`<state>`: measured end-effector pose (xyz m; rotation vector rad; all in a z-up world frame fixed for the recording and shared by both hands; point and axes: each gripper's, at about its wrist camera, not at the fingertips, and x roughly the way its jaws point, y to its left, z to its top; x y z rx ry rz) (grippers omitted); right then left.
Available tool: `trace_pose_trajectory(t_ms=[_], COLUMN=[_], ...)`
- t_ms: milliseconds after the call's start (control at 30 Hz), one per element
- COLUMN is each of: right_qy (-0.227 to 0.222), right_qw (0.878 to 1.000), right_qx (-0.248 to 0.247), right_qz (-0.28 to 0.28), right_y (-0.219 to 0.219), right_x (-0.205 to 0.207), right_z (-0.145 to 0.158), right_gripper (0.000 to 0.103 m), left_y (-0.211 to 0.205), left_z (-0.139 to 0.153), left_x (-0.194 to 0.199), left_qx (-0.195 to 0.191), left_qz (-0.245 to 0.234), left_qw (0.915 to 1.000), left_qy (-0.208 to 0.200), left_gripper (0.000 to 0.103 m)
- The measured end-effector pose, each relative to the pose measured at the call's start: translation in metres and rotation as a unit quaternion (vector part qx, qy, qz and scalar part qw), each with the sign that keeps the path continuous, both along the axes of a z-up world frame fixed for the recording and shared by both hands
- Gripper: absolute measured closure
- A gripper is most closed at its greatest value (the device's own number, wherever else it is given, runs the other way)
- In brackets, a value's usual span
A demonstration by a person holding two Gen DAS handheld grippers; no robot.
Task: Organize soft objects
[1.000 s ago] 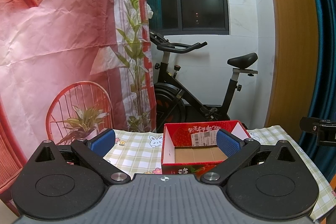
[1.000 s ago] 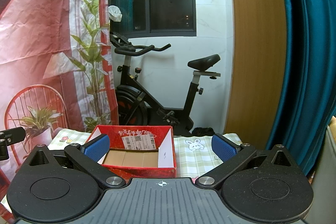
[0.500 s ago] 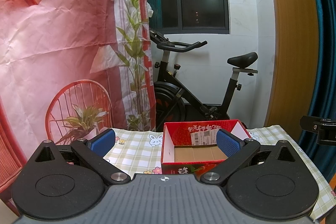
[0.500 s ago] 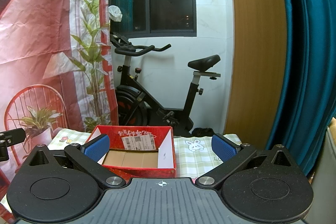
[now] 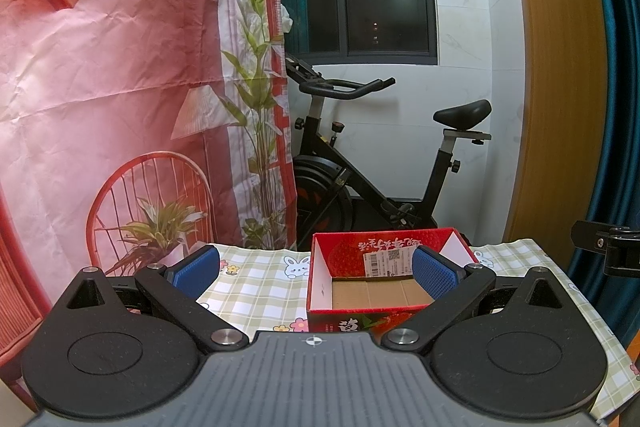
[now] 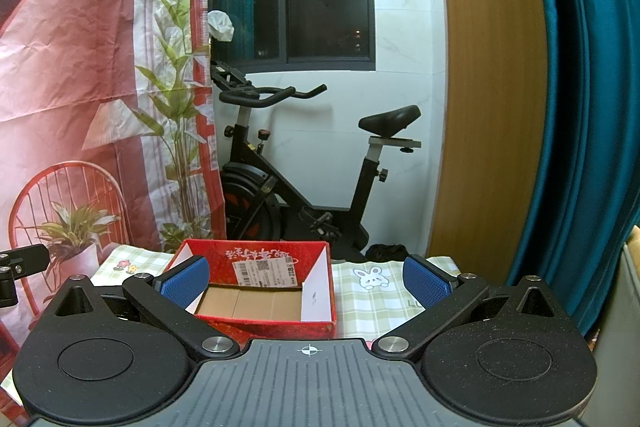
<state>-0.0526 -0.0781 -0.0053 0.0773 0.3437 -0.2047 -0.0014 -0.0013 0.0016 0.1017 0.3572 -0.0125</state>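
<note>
Holding both grippers wide open, nothing between their fingers.
Left gripper (image 5: pixel 316 273) and right gripper (image 6: pixel 306 281) hide the box (image 6: pixel 276 261) front.

Both wrist cameras sit side by side at the table's near edge, facing level toward the far wall, sharing the box (image 5: pixel 384 283) (image 6: pixel 264 287) and bike (image 5: pixel 380 163) (image 6: pixel 304 167).
</note>
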Motion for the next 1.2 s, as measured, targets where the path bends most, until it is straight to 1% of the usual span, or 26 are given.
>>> trace_pose_trajectory(t_ms=[233, 433, 600, 700, 767, 800, 900, 967, 1033, 1100, 1200], right_qy=[-0.001, -0.013, -0.020, -0.025, -0.004, 0.006, 0.020, 0.040, 0.063, 0.073, 0.092], right_qw=[1.000, 1.000, 0.999, 1.000, 1.000, 1.000, 1.000, 0.999, 0.997, 0.996, 0.994], right_qx=[0.002, 0.006, 0.012, 0.001, -0.004, 0.001, 0.012, 0.019, 0.030, 0.030, 0.043], right_qz=[0.002, 0.007, 0.024, 0.018, 0.015, 0.017, 0.021, 0.018, 0.032, 0.032, 0.039], right_y=[-0.001, -0.004, -0.015, -0.022, -0.026, -0.029, -0.035, -0.037, -0.038, -0.035, -0.031], right_x=[0.001, 0.000, 0.008, 0.015, 0.024, 0.028, 0.036, 0.043, 0.047, 0.048, 0.049], right_z=[0.000, -0.005, -0.034, -0.056, -0.072, -0.079, -0.102, -0.116, -0.128, -0.139, -0.154], right_gripper=[0.000, 0.000, 0.000, 0.000, 0.000, 0.000, 0.000, 0.000, 0.000, 0.000, 0.000], left_y=[0.000, 0.001, -0.003, -0.001, 0.001, 0.002, -0.003, -0.005, -0.002, 0.004, 0.015], left_z=[0.000, -0.010, -0.037, -0.055, -0.067, -0.072, -0.089, -0.098, -0.107, -0.113, -0.122], left_x=[0.000, 0.005, 0.021, 0.034, 0.043, 0.046, 0.057, 0.062, 0.066, 0.069, 0.069], left_qx=[-0.001, -0.008, 0.003, -0.015, -0.029, -0.029, -0.015, -0.010, -0.020, -0.032, -0.032], left_qz=[0.001, -0.002, -0.016, -0.029, -0.038, -0.041, -0.051, -0.057, -0.064, -0.068, -0.059], left_qw=[1.0000, 0.9999, 0.9992, 0.9979, 0.9963, 0.9960, 0.9949, 0.9935, 0.9909, 0.9886, 0.9869], left_qy=[0.000, 0.010, 0.036, 0.056, 0.071, 0.074, 0.086, 0.098, 0.116, 0.130, 0.147], left_gripper=[0.000, 0.000, 0.000, 0.000, 0.000, 0.000, 0.000, 0.000, 0.001, 0.001, 0.003])
